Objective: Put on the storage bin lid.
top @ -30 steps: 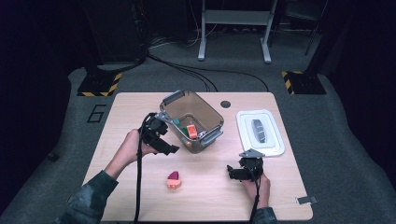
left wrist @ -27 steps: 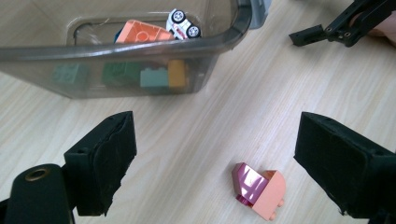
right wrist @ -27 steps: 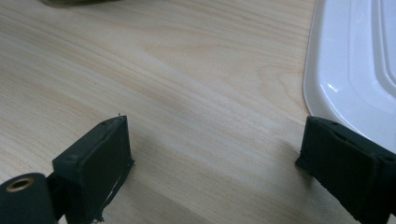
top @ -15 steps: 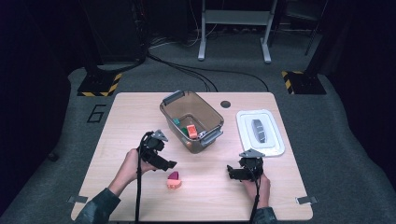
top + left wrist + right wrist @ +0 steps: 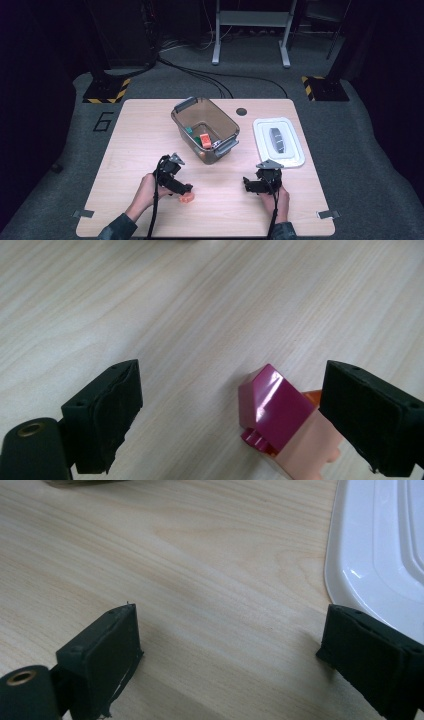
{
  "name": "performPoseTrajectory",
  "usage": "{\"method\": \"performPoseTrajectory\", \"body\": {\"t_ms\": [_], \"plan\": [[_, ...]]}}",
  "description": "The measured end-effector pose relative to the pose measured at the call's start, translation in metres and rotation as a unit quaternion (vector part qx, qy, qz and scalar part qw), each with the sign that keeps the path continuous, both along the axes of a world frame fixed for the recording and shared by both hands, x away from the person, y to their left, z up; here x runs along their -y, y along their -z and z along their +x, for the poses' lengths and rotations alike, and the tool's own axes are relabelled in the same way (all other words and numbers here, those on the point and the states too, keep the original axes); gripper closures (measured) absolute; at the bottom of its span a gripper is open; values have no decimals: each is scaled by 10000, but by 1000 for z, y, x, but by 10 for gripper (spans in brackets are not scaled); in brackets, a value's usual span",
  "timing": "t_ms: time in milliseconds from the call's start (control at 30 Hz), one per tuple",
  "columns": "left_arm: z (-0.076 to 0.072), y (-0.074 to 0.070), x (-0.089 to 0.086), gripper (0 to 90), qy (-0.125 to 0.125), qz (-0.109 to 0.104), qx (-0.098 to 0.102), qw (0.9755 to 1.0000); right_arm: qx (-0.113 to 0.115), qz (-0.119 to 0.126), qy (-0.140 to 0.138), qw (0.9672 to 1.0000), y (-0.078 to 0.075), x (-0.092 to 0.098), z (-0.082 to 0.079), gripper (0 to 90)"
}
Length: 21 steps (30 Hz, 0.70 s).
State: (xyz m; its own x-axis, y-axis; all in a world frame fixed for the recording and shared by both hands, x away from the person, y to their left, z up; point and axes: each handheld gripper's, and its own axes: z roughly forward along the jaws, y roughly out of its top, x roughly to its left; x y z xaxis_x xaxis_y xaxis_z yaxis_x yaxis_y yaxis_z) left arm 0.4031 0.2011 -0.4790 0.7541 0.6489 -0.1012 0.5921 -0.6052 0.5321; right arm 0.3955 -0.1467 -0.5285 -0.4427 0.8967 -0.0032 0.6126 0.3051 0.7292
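The left gripper (image 5: pixel 230 415) is wide open and low over the bench (image 5: pixel 130 130), and the little toy block (image 5: pixel 285 425), dark pink on top and pale pink and orange below, lies between its jaws, close to one side. To grab it well, I think the gripper should slide over so the block sits in the middle, then squeeze slowly so it does not pop out. The right gripper (image 5: pixel 230 655) is open with nothing in it, resting beside the white lid (image 5: pixel 385 555).

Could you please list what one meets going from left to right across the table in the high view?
Left tongs → toy block → brown bin → right tongs → white lid.
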Motion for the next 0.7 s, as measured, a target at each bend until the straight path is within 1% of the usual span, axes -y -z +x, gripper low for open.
{"method": "performPoseTrajectory", "body": {"t_ms": [33,67,133,167,200,233,300,400,433,467,500,567,700], "plan": [[0,0,0,98,-14,-14,-11,10000,1,38,37,10000,0,-1,0,77],[-1,2,1,98,-63,-39,30,10000,-2,19,18,10000,0,0,0,77],[0,3,2,98,-57,-70,17,10000,0,36,40,10000,0,-1,0,77],[0,4,3,98,-101,-80,10,9999,-1,36,39,10000,0,-1,0,77],[1,6,4,98,-73,-28,28,10000,-1,35,40,10000,0,-1,0,77],[2,7,4,98,-48,-48,-7,10000,0,35,38,10000,0,-1,0,77],[2,8,5,102,-88,28,41,9999,0,36,39,10000,0,-1,0,77],[2,10,4,106,-130,11,39,9999,1,35,39,10000,0,-1,0,77],[2,9,3,106,-80,89,38,9999,1,35,39,10000,0,-1,0,77],[2,9,2,106,-77,84,17,9999,-1,36,40,10000,0,-1,0,77],[2,9,1,107,-118,85,50,9999,-1,36,39,10000,0,-1,0,77],[2,8,-2,108,-118,169,104,9997,-2,36,40,10000,0,-1,0,77],[1,8,-5,112,-171,175,106,9996,0,35,39,10000,0,-1,0,77]]}}
